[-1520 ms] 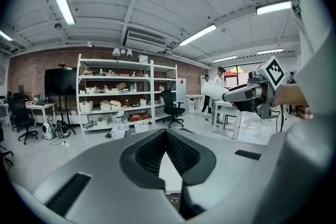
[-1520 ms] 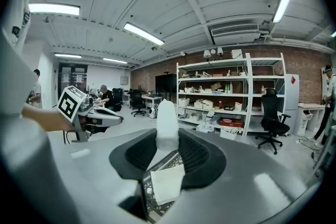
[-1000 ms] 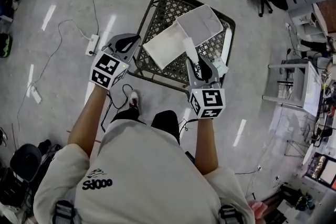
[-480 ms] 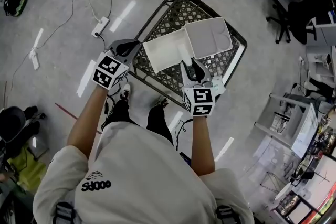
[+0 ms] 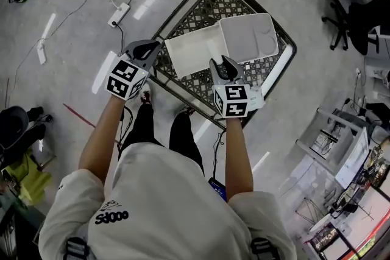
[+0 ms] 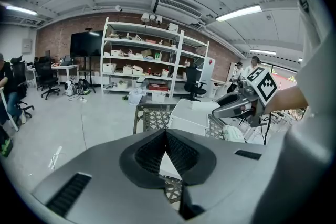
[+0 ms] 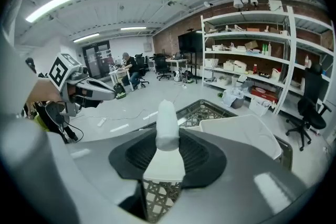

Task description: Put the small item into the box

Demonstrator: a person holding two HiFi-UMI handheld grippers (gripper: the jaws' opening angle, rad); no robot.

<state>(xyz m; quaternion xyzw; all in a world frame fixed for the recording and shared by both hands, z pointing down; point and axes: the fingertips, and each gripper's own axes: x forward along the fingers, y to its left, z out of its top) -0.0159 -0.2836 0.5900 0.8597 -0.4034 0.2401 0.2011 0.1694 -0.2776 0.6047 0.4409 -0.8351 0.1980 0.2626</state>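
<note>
Carrying the small item (image 7: 167, 123) pinched in the right gripper (image 7: 167, 150), with the open box (image 5: 187, 50) just ahead of its tips. Next, I'd say, reach over it and let go. The left gripper (image 6: 166, 136) is closed, empty.

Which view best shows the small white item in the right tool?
Right gripper view: the small white rounded item stands clamped in the right tool, close up. Head view shows only a pale sliver over the white box; left gripper view doesn't resolve it.
</note>
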